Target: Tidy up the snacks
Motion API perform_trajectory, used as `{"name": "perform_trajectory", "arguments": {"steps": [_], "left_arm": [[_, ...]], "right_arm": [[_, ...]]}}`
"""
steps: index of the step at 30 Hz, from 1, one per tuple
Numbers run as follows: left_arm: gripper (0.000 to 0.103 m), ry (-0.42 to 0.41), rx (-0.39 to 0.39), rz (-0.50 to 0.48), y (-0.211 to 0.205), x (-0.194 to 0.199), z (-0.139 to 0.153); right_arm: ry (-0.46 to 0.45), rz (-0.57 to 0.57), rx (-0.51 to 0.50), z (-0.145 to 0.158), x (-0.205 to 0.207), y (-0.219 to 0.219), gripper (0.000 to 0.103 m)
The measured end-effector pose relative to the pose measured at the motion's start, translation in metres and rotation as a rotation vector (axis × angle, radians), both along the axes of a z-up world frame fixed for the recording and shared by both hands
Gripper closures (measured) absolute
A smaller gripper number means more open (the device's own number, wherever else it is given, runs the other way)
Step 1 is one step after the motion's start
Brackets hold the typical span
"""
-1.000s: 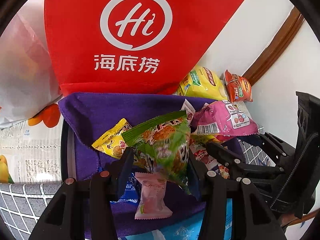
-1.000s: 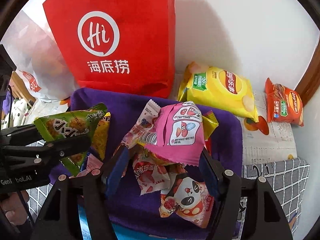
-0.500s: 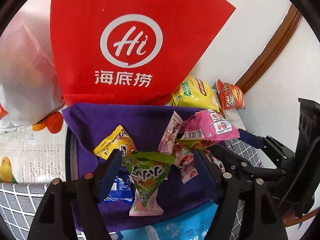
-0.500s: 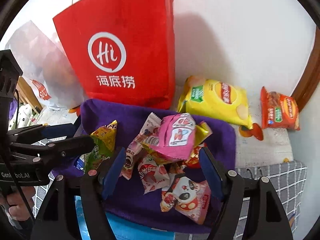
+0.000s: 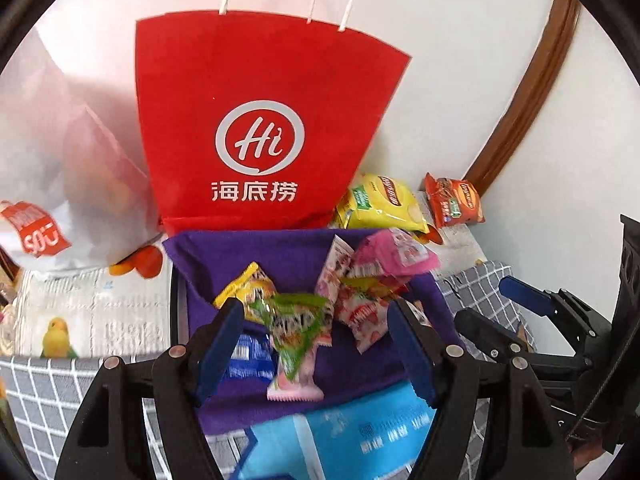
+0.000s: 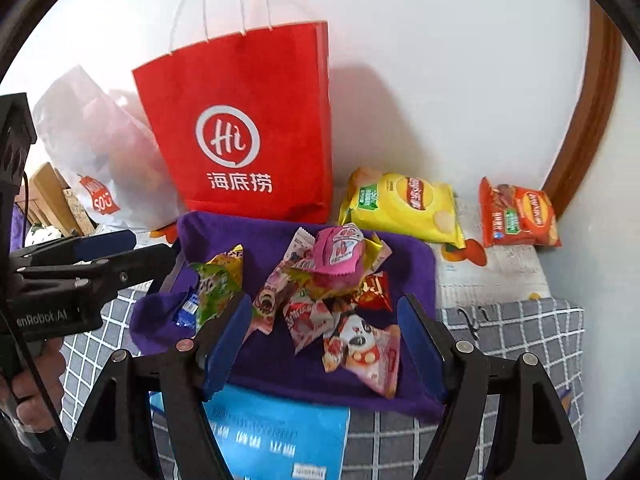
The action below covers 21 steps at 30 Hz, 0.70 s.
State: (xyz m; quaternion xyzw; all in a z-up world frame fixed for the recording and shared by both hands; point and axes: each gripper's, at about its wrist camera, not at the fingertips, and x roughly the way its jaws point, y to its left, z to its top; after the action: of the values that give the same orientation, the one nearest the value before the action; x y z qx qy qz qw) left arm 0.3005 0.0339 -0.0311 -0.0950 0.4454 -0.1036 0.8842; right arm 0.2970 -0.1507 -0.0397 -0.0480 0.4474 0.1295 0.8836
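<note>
Left wrist view showed a green snack packet [image 5: 298, 330] lying on a purple cloth [image 5: 224, 252], between the spread blue pads of the left hand-held gripper [image 5: 316, 344] and touching neither pad. It rested partly over a pale pink packet [image 5: 296, 386], with a blue packet [image 5: 248, 354] just to its left and a yellow packet [image 5: 244, 290] behind it. To the right on the same cloth sat a heap of small snacks topped by a bright pink packet [image 5: 394, 254].

Right wrist view showed the right hand-held gripper [image 6: 324, 340] with its jaws wide apart and nothing between them, hovering above the near side of the cloth [image 6: 412, 256]. A panda-printed packet [image 6: 362, 350] lay closest to it, and the bright pink packet [image 6: 340, 252] crowned the heap behind. The green snack packet [image 6: 214, 292] sat at the cloth's left end, near the left hand-held gripper [image 6: 132, 254], whose fingers were also parted.

Behind the cloth stood a red paper bag [image 6: 248, 132] with white handles and a white "Hi" logo, against a white wall. A white plastic bag [image 6: 92, 140] slumped to its left. To the right, off the cloth, lay a yellow chip bag [image 6: 404, 208] and, further right, an orange chip bag [image 6: 518, 216]. A light blue package [image 6: 276, 436] lay at the cloth's near edge, on a grey checked covering [image 6: 512, 328].
</note>
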Motion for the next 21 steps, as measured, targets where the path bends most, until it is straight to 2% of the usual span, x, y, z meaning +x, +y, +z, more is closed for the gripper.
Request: {"name": "perform_trajectory", "arguments": {"steps": [3, 6, 12, 16, 21], "left_arm": [[0.03, -0.018, 0.014, -0.018, -0.006, -0.028, 0.009], [0.025, -0.036, 0.01, -0.022, -0.009, -0.06, 0.015], [0.019, -0.081, -0.008, -0.001, -0.01, -0.122, 0.025], [0.014, -0.113, 0.025, 0.021, -0.015, -0.156, 0.029], [0.012, -0.164, 0.086, 0.038, -0.027, -0.198, 0.039]], "right_arm": [[-0.029, -0.015, 0.034, 0.014, -0.021, -0.006, 0.028], [-0.051, -0.03, 0.062, 0.029, -0.048, -0.012, 0.028], [-0.109, -0.048, 0.053, 0.048, -0.104, -0.019, 0.028], [-0.144, -0.055, 0.076, 0.057, -0.143, -0.028, 0.028], [-0.176, -0.062, 0.094, 0.066, -0.186, -0.04, 0.021]]}}
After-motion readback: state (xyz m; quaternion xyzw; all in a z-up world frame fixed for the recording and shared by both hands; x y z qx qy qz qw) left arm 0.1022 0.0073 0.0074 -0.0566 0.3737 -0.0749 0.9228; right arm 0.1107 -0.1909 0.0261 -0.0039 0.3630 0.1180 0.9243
